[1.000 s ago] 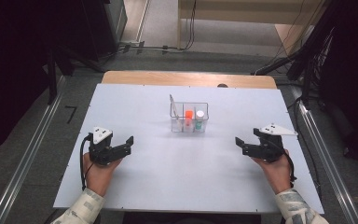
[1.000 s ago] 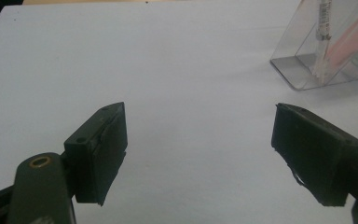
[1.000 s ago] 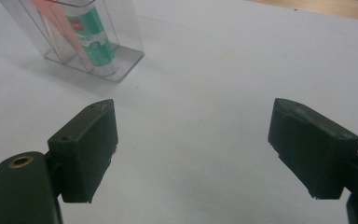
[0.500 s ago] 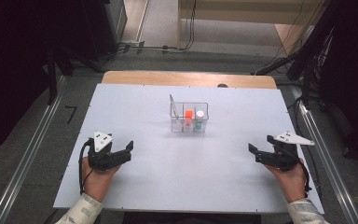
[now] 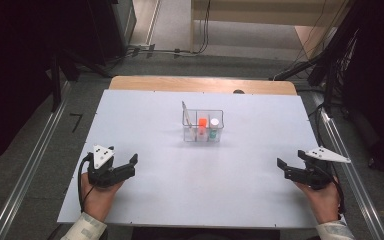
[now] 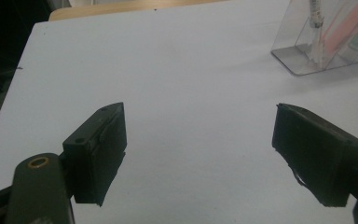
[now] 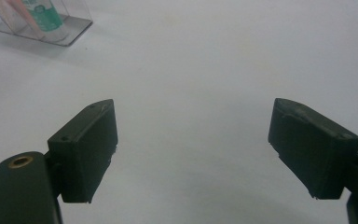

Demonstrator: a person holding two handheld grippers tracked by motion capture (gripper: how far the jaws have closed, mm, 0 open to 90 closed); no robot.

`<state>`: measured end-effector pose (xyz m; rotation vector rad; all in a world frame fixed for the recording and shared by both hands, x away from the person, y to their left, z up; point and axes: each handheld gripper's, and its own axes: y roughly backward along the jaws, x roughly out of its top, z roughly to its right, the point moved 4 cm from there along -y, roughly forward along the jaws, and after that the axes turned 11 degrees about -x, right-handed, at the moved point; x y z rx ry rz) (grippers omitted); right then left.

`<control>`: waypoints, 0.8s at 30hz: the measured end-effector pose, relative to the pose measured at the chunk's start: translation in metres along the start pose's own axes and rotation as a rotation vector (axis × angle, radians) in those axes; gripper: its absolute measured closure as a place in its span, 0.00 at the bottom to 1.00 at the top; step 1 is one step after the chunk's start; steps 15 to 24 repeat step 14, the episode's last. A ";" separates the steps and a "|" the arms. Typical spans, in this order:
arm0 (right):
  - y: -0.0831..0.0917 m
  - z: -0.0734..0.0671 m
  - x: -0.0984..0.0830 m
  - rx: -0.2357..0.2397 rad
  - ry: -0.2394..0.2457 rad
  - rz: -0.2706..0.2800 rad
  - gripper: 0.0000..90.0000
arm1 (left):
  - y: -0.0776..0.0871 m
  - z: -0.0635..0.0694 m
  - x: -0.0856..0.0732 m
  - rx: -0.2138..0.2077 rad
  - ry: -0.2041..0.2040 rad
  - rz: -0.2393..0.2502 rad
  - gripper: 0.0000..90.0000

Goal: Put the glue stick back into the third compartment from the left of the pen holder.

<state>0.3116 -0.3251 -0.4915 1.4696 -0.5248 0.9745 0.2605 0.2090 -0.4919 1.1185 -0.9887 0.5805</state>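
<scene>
Both the left gripper (image 5: 130, 165) and right gripper (image 5: 284, 168) gape wide near the worktop's (image 5: 155, 115) near edge, far from the clear organizer (image 5: 203, 126).

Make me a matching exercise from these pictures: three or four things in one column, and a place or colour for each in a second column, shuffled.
Things:
1. left tool
2. right tool
3. clear organizer
4. orange tube

Places or colours:
A. middle compartment of the organizer
B. open, near the table's right edge
C. centre of the white table
D. open, near the table's left front

Pairs: 1-D, 2-B, 3-C, 4-A
</scene>
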 end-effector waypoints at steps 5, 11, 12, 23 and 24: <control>0.005 0.009 -0.005 -0.018 -0.018 0.001 0.16 | 0.002 0.000 -0.001 0.004 0.001 0.004 0.21; 0.009 0.019 -0.010 -0.036 -0.042 -0.001 0.16 | 0.005 -0.005 -0.003 0.013 0.008 0.002 0.21; 0.010 0.020 -0.011 -0.041 -0.044 -0.003 0.16 | 0.005 -0.005 -0.004 0.015 0.009 0.002 0.21; 0.011 0.022 -0.012 -0.046 -0.050 -0.003 0.16 | 0.005 -0.006 -0.004 0.017 0.009 -0.002 0.21; 0.011 0.022 -0.012 -0.046 -0.050 -0.003 0.16 | 0.005 -0.006 -0.004 0.017 0.009 -0.002 0.21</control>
